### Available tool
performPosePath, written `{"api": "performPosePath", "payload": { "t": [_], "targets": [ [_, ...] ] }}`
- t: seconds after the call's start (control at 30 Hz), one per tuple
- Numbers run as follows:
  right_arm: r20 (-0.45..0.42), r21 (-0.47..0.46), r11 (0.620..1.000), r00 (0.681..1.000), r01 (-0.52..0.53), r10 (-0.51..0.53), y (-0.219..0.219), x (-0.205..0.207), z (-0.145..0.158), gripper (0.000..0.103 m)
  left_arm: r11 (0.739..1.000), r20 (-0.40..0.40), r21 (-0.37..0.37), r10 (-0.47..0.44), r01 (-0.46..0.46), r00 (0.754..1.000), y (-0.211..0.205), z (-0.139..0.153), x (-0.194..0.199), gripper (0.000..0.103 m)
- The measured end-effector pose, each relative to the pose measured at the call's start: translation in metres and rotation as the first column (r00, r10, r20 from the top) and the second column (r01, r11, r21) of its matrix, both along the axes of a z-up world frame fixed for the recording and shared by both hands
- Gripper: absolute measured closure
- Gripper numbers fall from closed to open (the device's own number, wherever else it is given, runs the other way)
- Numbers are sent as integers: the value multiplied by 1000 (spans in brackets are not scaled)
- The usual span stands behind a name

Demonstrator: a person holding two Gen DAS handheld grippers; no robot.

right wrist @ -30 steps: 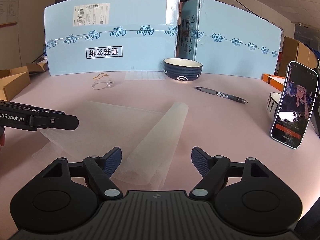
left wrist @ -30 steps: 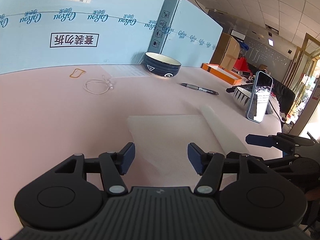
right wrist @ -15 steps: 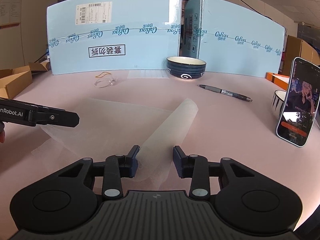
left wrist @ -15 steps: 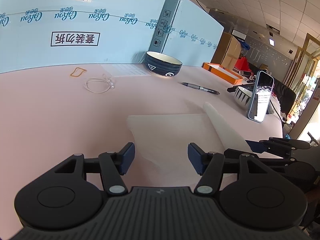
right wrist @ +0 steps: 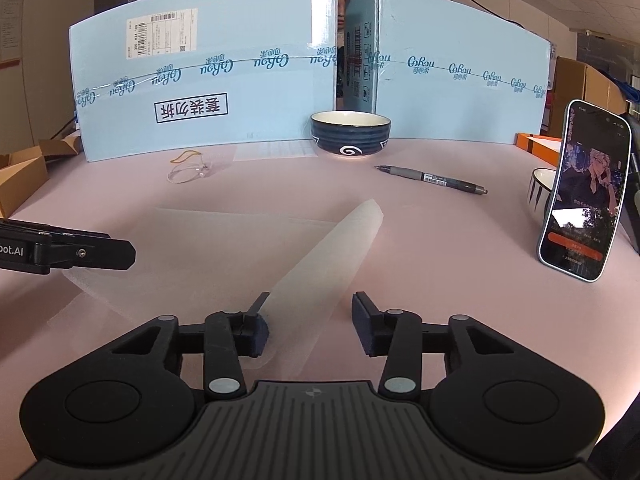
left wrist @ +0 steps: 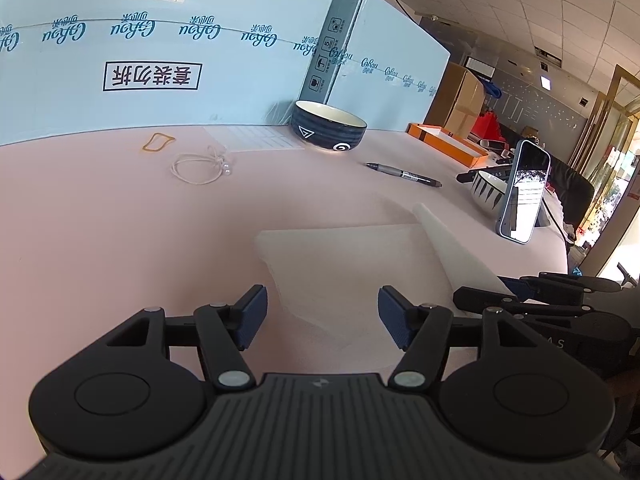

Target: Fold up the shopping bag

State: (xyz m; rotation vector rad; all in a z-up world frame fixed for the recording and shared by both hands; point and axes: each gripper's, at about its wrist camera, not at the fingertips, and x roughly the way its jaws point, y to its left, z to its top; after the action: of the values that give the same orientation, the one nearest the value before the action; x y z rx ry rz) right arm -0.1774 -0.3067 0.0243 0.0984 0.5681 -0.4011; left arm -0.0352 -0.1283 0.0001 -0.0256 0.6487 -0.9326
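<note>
Shopping bag (right wrist: 320,256) flat on pink table (right wrist: 440,240).

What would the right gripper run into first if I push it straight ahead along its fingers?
Most likely the raised fold of the translucent shopping bag: it already lies between the opening jaws of the right gripper. Beyond it, probably bare pink table; depth is uncertain.

Pale blue cardboard panels (right wrist: 240,92) are standing along the pink worktop's (right wrist: 440,232) far edge; daylight is coming through glazed doors (left wrist: 616,152) at right.
</note>
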Motion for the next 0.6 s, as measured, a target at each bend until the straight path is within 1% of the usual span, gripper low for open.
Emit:
{"api": "performPosePath", "payload": {
  "t": [0.1, 0.2, 0.27, 0.43, 0.5, 0.6],
  "targets": [
    [36, -6, 1000, 999, 28, -28, -3, -7, 7, 59, 1000, 3, 1, 3, -3, 1000, 0, 0, 0, 42],
    [69, -14, 1000, 997, 22, -21, -2, -12, 12, 59, 1000, 6, 5, 1, -1, 1000, -1, 0, -1, 42],
    [77, -21, 1000, 997, 4, -2, 2, -12, 14, 54, 1000, 5, 7, 3, -3, 1000, -2, 0, -1, 41],
    [75, -11, 998, 995, -64, 65, 12, -7, 9, 54, 1000, 1, 10, 7, -7, 1000, -2, -1, 0, 41],
    [61, -19, 996, 995, -84, 85, 16, -4, 5, 54, 1000, 3, 11, 7, -7, 1000, -2, -1, 0, 40],
    [13, -50, 998, 999, -43, 43, 15, 1, 0, 54, 1000, 6, 12, 11, -11, 1000, -2, 0, 0, 40]
  ]
}}
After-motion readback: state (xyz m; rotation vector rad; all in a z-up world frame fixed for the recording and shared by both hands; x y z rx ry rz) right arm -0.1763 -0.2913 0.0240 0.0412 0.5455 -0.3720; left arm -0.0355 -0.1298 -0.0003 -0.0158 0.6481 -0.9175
